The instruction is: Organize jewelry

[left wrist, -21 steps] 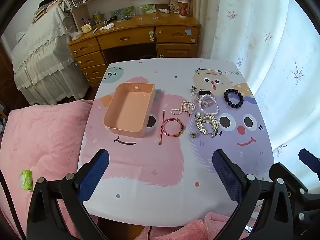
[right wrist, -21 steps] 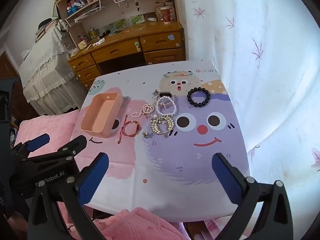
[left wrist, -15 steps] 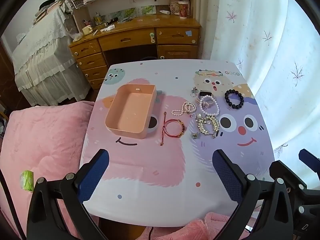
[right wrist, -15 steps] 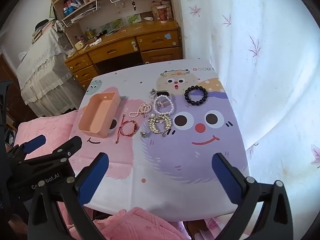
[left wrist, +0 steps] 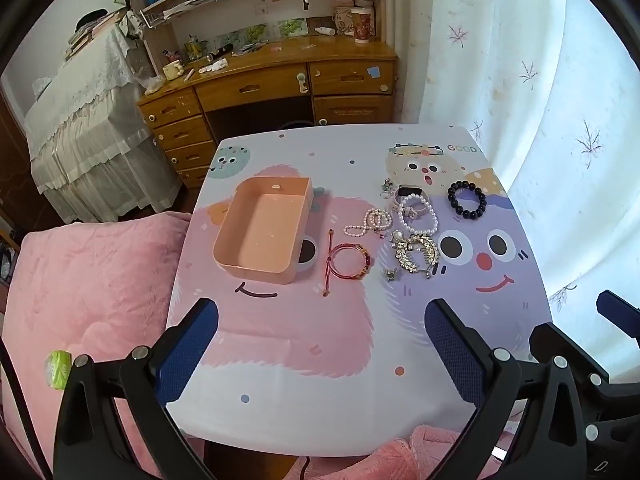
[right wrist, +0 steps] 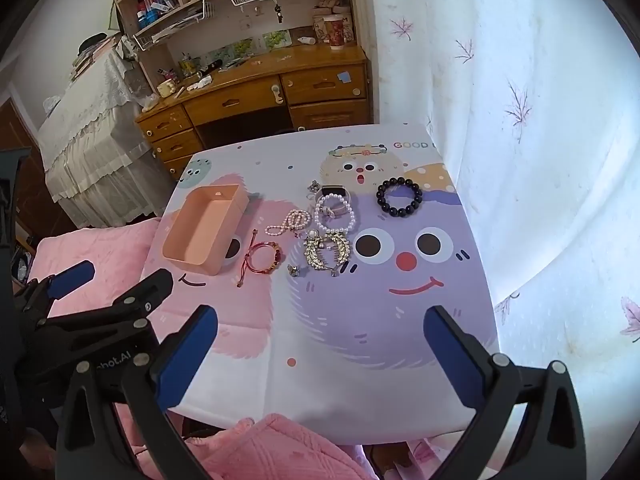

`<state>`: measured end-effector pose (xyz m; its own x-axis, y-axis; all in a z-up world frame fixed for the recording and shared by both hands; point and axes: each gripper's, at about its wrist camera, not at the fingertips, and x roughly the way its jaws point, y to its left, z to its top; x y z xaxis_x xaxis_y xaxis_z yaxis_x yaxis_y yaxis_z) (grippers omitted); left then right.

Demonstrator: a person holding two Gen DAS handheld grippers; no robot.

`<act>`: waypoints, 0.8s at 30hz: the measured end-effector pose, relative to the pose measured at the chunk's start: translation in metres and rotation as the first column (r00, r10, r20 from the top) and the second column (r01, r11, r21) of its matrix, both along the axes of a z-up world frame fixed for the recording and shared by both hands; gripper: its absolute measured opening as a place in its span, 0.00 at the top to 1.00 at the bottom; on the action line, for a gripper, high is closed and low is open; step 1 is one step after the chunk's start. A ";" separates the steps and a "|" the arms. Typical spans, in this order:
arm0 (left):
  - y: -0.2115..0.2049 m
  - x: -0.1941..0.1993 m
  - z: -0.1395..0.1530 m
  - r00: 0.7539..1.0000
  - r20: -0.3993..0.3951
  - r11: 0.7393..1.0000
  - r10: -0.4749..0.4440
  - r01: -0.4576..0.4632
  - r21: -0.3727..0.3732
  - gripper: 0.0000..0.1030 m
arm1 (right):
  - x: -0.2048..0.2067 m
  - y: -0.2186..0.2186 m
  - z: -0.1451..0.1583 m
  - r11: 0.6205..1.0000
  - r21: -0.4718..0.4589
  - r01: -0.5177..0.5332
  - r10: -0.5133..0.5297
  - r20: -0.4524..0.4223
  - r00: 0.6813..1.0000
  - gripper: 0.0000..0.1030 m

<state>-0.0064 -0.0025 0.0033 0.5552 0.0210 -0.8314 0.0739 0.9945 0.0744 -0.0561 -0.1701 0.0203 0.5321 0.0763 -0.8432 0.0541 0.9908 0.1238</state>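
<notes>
Both tongs, left (left wrist: 320, 344) and right (right wrist: 320, 348), spread empty; one tray (left wrist: 262, 232), one black bracelet (left wrist: 467, 201).

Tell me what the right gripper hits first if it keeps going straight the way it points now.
Probably bare tabletop: the open right gripper aims short of the jewelry, the gold leaf piece lying farther on. Depth is uncertain.

near half of the cartoon-print table (left wrist: 320, 380) lies bare; farther on, the peach box (left wrist: 262, 232) and jewelry cluster (left wrist: 408, 232) crowd its middle, curtain (left wrist: 520, 80) bounding the right.
</notes>
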 end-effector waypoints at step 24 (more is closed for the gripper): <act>0.004 0.003 0.008 1.000 0.011 1.000 0.000 0.000 -0.014 0.01 | 0.003 -0.001 0.004 1.000 -0.019 0.008 -0.007 0.005 1.000 0.00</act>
